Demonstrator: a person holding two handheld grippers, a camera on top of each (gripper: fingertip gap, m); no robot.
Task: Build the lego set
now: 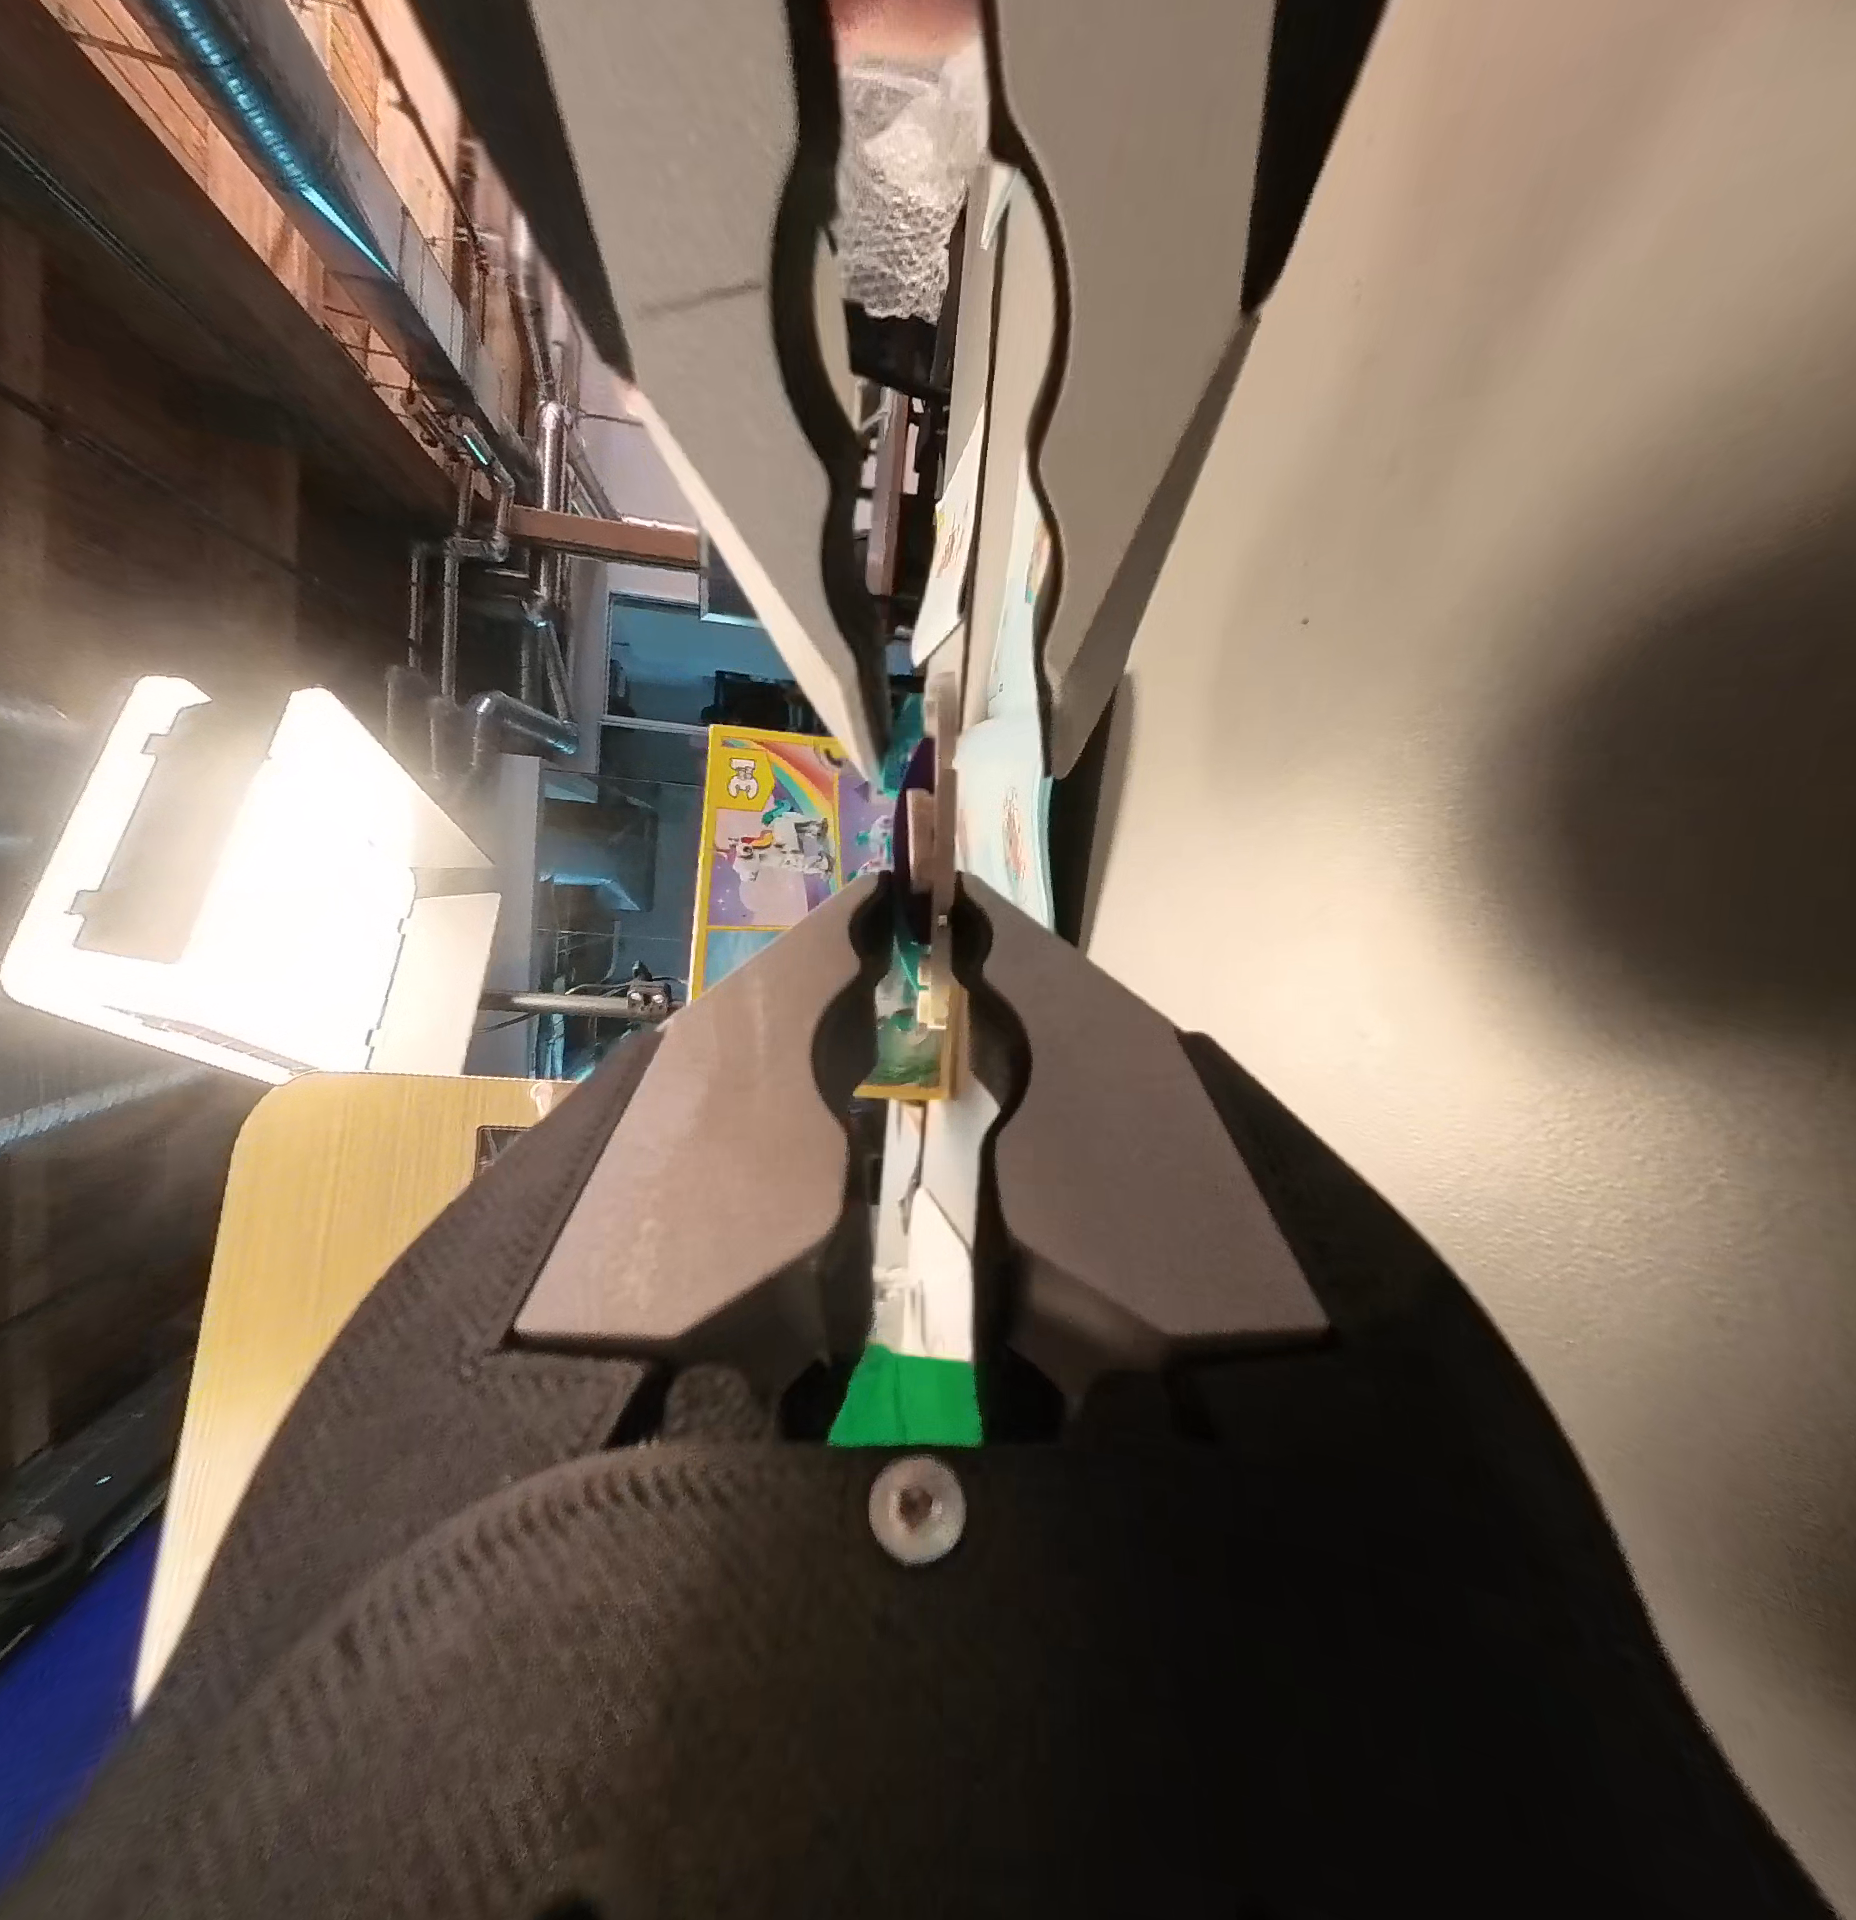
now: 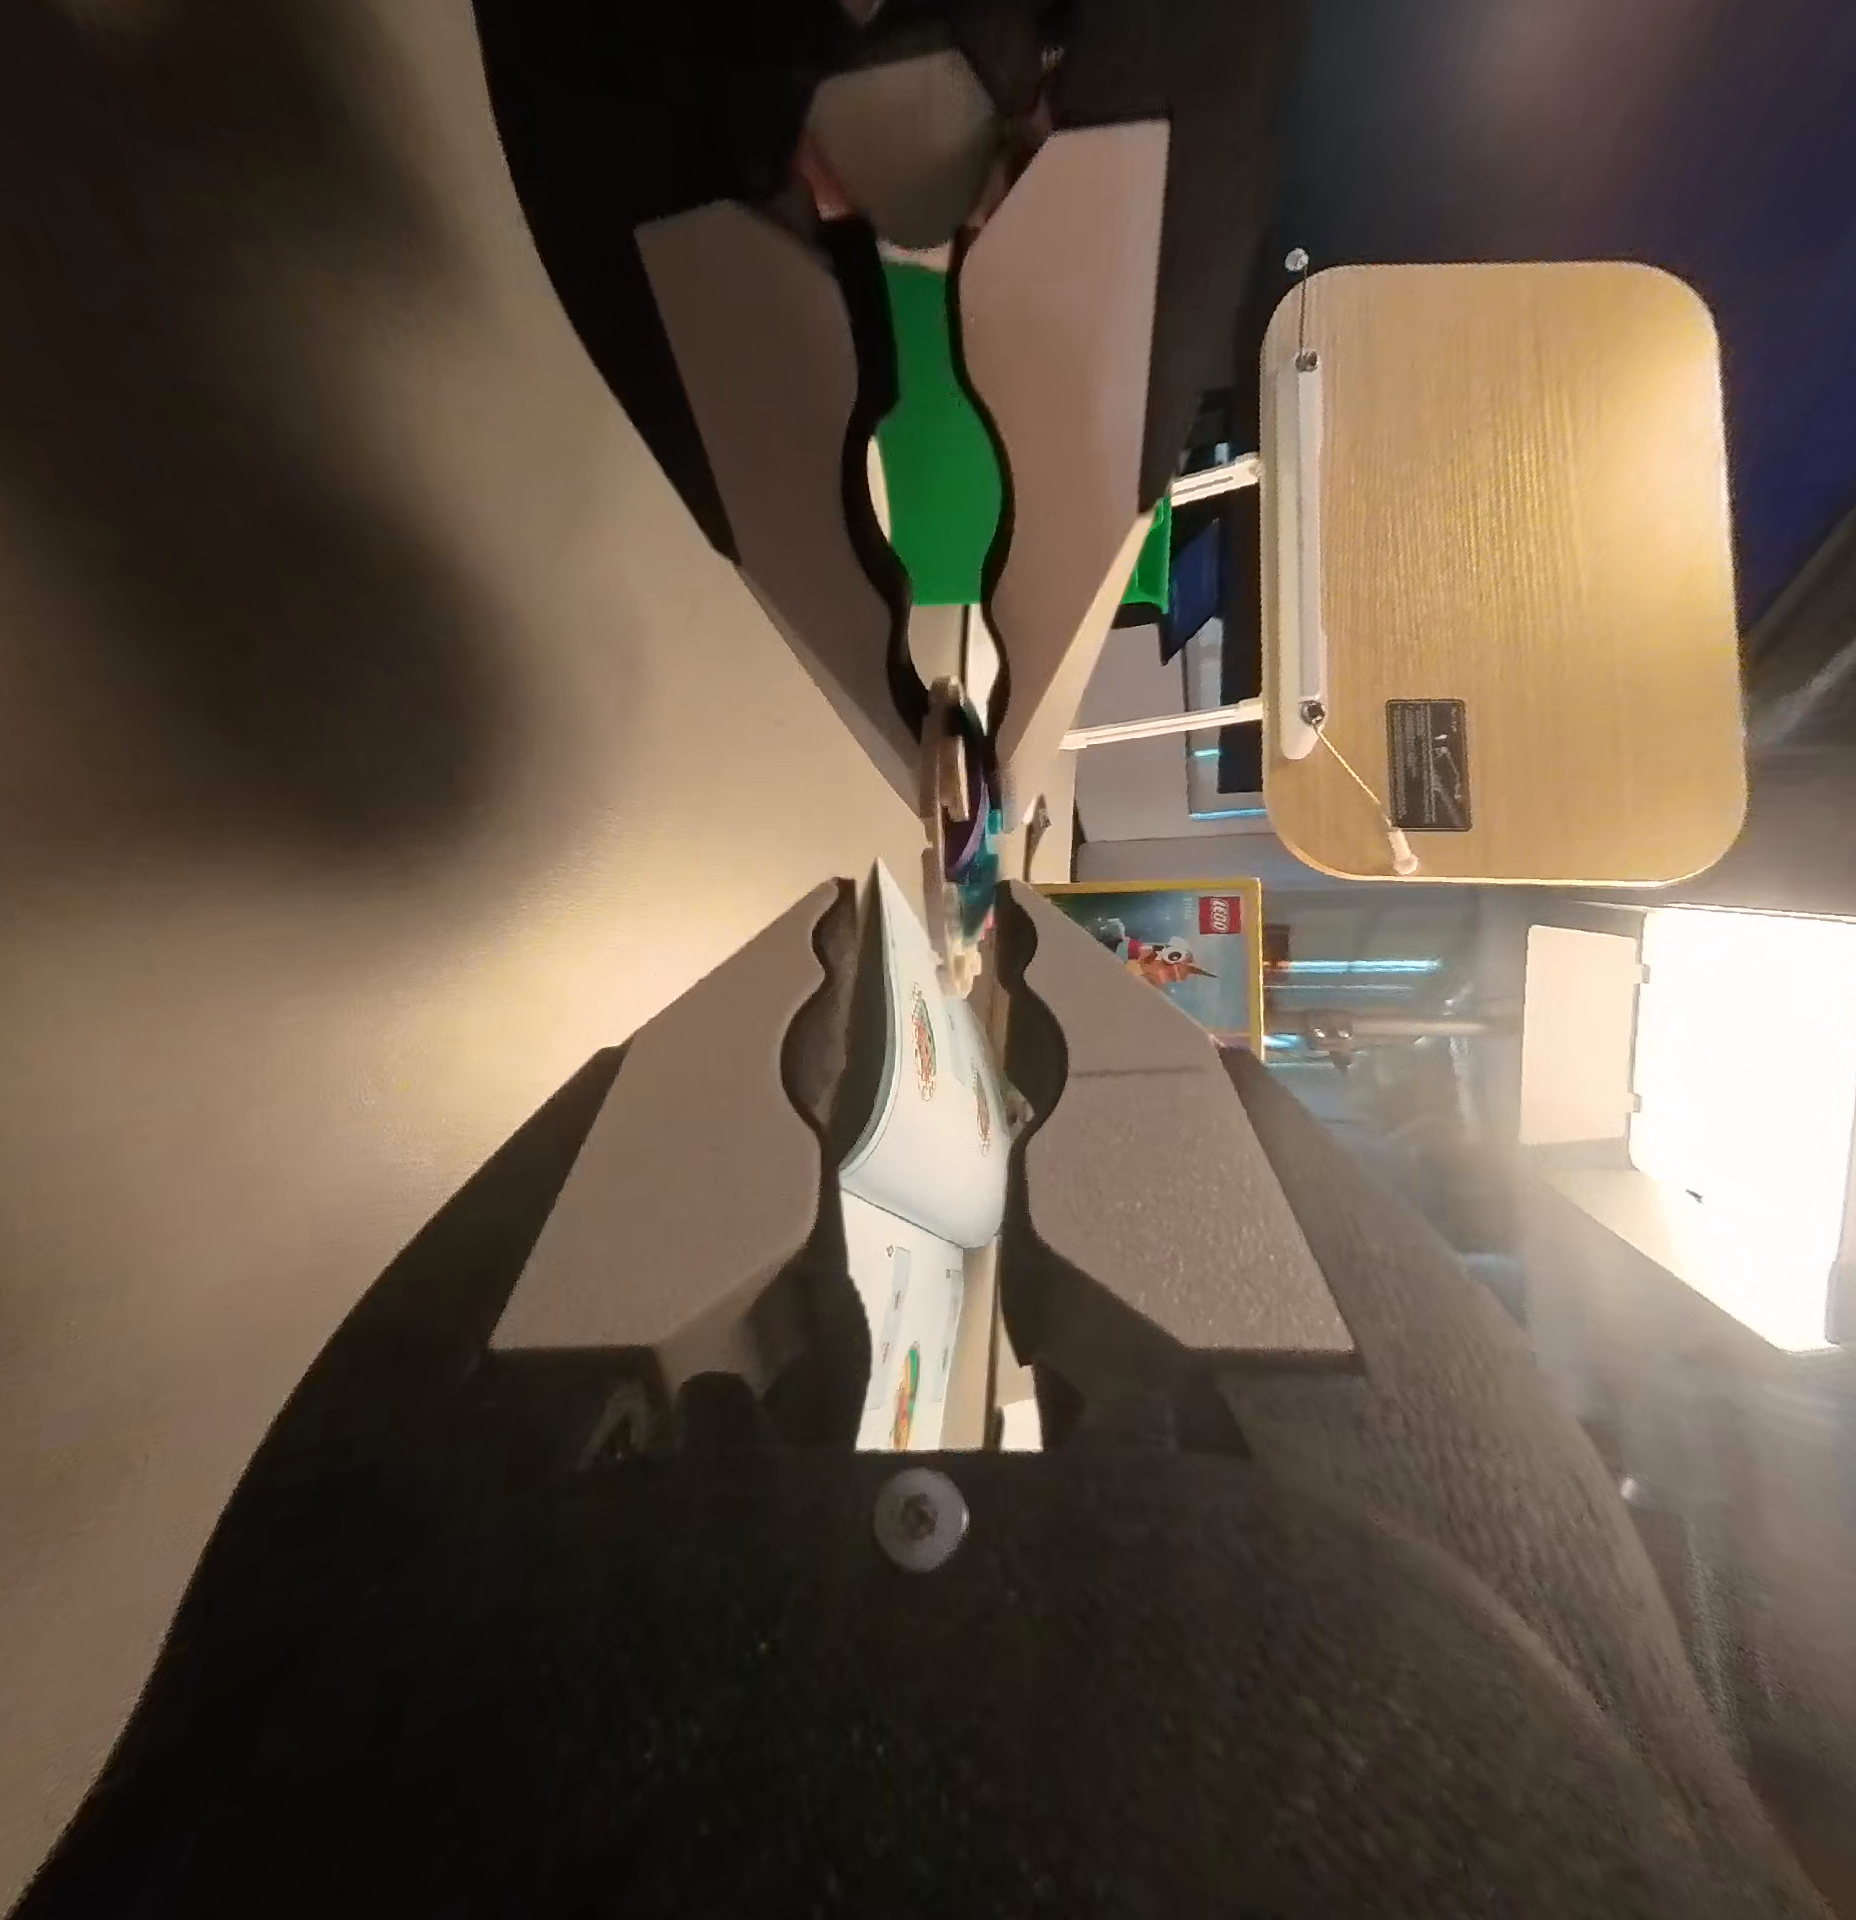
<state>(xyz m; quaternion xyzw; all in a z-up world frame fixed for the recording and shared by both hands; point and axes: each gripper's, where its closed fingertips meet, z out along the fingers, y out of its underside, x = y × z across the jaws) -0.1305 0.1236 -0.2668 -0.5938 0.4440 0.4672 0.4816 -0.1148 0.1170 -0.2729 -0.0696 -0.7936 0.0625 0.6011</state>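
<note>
Left gripper [image 1: 919, 894] clenched on lego assembly [image 1: 939, 831] | right gripper [image 2: 929, 883] pinching it too | squeeze evenly, don't twist

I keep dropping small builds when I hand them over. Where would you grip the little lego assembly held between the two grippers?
Grip the lego assembly across its thin flat faces near one end, coming in end-on. It is a narrow stack seen edge-on, and the left gripper and right gripper each seem to pinch an end that way.

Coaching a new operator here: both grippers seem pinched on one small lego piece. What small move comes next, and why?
Probably a gentle squeeze together: the left gripper and right gripper meet tip to tip on the same small lego assembly, so its parts likely need seating before either lets go.
</note>
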